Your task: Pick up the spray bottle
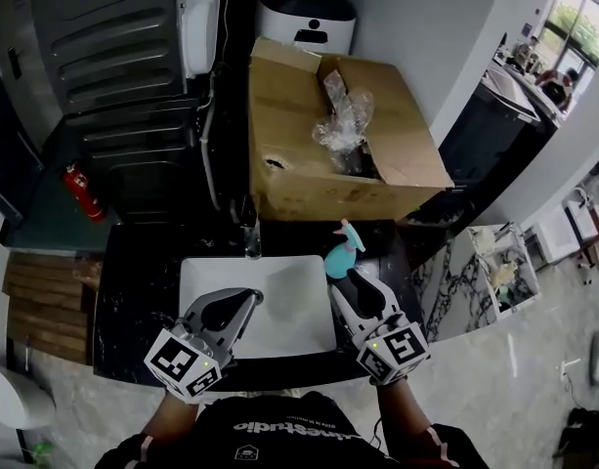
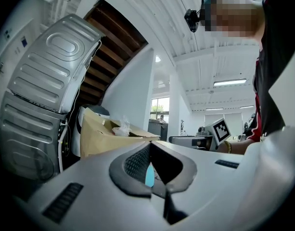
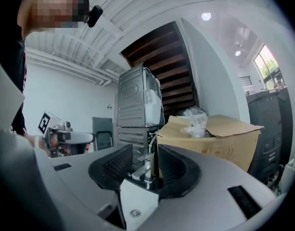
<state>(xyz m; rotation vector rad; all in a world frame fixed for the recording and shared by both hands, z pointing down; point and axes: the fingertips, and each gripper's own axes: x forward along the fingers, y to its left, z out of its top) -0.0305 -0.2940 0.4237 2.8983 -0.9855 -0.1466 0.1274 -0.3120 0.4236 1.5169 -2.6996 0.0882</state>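
Note:
The teal spray bottle [image 1: 340, 255] with a pink trigger stands on the black counter at the sink's right back corner. My right gripper [image 1: 351, 281] sits just in front of it, jaws open and empty; in the right gripper view [image 3: 145, 154] only the faucet [image 3: 141, 169] shows beyond the gap. My left gripper [image 1: 250, 298] hovers over the white sink [image 1: 289, 311], shut with nothing held. In the left gripper view [image 2: 149, 147] a thin teal sliver [image 2: 148, 176] shows behind the pads.
An open cardboard box [image 1: 309, 154] with crumpled plastic stands behind the sink. A stacked grey washer [image 1: 123, 76] rises at the back left, with a red fire extinguisher [image 1: 84, 191] beside it. A marble-topped unit [image 1: 475, 272] lies to the right.

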